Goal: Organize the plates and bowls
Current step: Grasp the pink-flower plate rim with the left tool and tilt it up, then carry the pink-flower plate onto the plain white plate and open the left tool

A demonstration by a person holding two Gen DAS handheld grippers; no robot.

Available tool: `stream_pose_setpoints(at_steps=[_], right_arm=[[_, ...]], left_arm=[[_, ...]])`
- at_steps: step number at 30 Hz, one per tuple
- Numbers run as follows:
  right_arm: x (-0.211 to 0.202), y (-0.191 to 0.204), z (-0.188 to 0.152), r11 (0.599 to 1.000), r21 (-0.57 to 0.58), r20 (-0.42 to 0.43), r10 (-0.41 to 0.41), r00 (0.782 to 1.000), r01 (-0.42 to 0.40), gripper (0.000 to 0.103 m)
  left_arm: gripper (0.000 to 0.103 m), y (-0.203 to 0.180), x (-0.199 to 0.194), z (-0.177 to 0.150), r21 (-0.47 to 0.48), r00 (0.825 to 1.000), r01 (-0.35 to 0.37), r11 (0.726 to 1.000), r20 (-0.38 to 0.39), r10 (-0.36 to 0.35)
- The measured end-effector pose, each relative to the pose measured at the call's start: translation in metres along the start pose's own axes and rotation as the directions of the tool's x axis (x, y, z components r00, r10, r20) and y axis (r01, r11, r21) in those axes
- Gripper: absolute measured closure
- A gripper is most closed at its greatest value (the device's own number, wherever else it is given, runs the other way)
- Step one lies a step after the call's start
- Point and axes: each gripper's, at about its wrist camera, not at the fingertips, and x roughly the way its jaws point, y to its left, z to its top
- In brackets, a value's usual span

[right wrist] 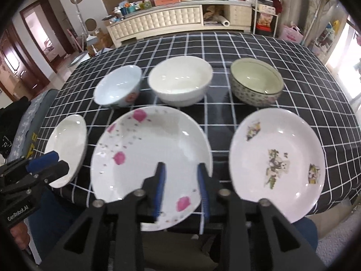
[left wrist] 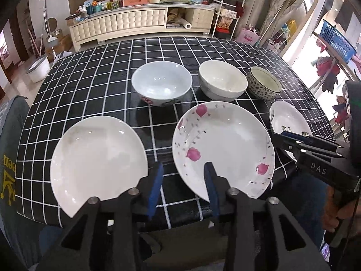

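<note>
Your table (left wrist: 94, 72), under its black cloth with white grid lines, fills the middle of both views, and behind it along the top of each frame runs a long cream cabinet (left wrist: 117, 22) piled with clutter.

On the cloth, the pink-flowered plate (left wrist: 223, 144) is the biggest dish: lower centre-right in your left view, lower centre in your right view. The plain white plate (left wrist: 97, 158) lies at lower left in the left view, apart from the flowered one. The plate with green and yellow prints (right wrist: 277, 164) sits at lower right in your right view, beside the flowered plate without touching it.

Above the plates stands a row of three bowls. The pale blue bowl (left wrist: 161, 82) is leftmost, the white bowl (left wrist: 222, 80) is in the middle, and the small patterned bowl (left wrist: 264, 83) is at the right, just beside the white one.

Your left gripper (left wrist: 183, 171) hangs at the bottom of the left view, its blue pads apart over the gap between the white and flowered plates, gripping nothing. Your right gripper (right wrist: 181, 171) hovers over the near part of the flowered plate, its jaws also parted and empty.
</note>
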Motion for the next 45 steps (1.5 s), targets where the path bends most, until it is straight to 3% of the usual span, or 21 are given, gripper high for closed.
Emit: stream_pose_setpoints(at_steps=[1, 3, 10, 18, 24, 30, 38, 45], right_arm=[[0.002, -0.004, 0.001, 1.0, 0.005, -0.001, -0.005, 1.0, 0.005, 0.052], [0.005, -0.01, 0.003, 1.0, 0.006, -0.001, -0.009, 1.0, 0.009, 0.05], [0.029, -0.02, 0.014, 1.0, -0.002, -0.038, 0.017, 0.999, -0.017, 0.05], [0.053, -0.017, 0.028, 0.999, -0.054, -0.06, -0.007, 0.998, 0.004, 0.05], [0.07, -0.016, 0.03, 0.997, -0.078, -0.097, -0.011, 0.995, 0.003, 0.05], [0.08, -0.021, 0.021, 1.0, -0.009, -0.155, -0.013, 0.988, 0.012, 0.065], [0.068, -0.022, 0.003, 0.995, 0.063, -0.135, -0.071, 0.988, 0.08, 0.066], [0.057, -0.033, -0.009, 0.979, 0.179, -0.103, -0.082, 0.991, 0.099, 0.073]], left_arm=[[0.067, 0.0, 0.003, 0.001, 0.001, 1.0, 0.001, 1.0, -0.008, -0.001], [0.067, 0.0, 0.011, 0.003, -0.007, 1.0, 0.003, 1.0, -0.022, -0.003], [0.067, 0.005, 0.043, 0.007, -0.048, 0.997, 0.014, 0.999, -0.078, -0.017], [0.067, 0.01, 0.069, 0.013, -0.051, 0.994, 0.026, 0.998, -0.107, -0.031], [0.076, 0.008, 0.081, 0.013, -0.042, 0.991, 0.04, 0.998, -0.128, -0.045], [0.085, 0.007, 0.086, 0.007, -0.044, 0.992, 0.023, 0.999, -0.121, -0.028], [0.088, 0.007, 0.094, -0.002, -0.052, 0.988, 0.041, 0.998, -0.147, -0.049], [0.088, 0.004, 0.093, 0.003, -0.037, 0.986, 0.015, 0.999, -0.166, -0.021]])
